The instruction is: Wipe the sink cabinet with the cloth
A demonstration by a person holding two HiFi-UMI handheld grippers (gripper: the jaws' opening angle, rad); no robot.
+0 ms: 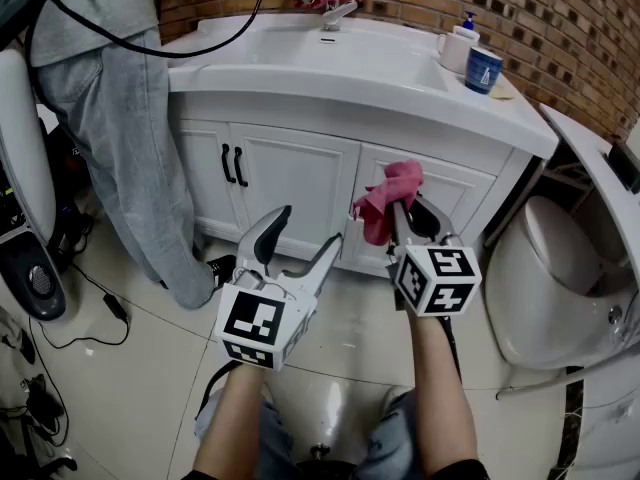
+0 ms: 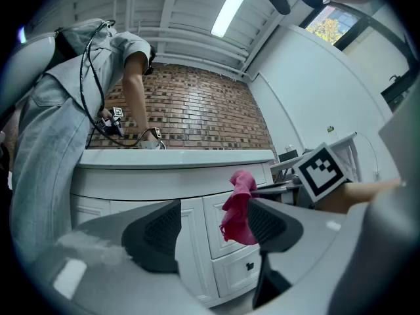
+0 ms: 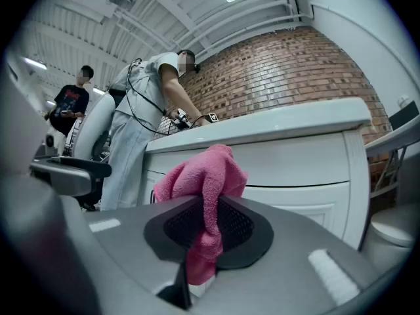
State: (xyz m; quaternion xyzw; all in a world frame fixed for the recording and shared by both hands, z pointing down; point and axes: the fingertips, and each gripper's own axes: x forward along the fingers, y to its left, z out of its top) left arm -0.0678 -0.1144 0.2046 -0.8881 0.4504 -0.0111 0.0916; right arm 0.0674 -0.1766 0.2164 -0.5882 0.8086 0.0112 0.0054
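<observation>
- Brick wall (image 1: pixel 560 18) backed a white sink cabinet (image 1: pixel 290 173), and another person (image 1: pixel 110 98) stood at its left end.
- Right gripper (image 1: pixel 405 213) was clamped tight on the pink cloth (image 1: pixel 392 196), just in front of the right-hand door and seemingly not yet touching it.
- Left gripper (image 1: pixel 308 230) hung wide open and empty, near the middle doors.
- Cloth ran roughly upright through the jaws, with the bunched end up and toward the cabinet and a thinner tail below.
- Risk, as I judged it: only a narrow fold looked pinched, so dragging across the door mouldings could pull it free.
</observation>
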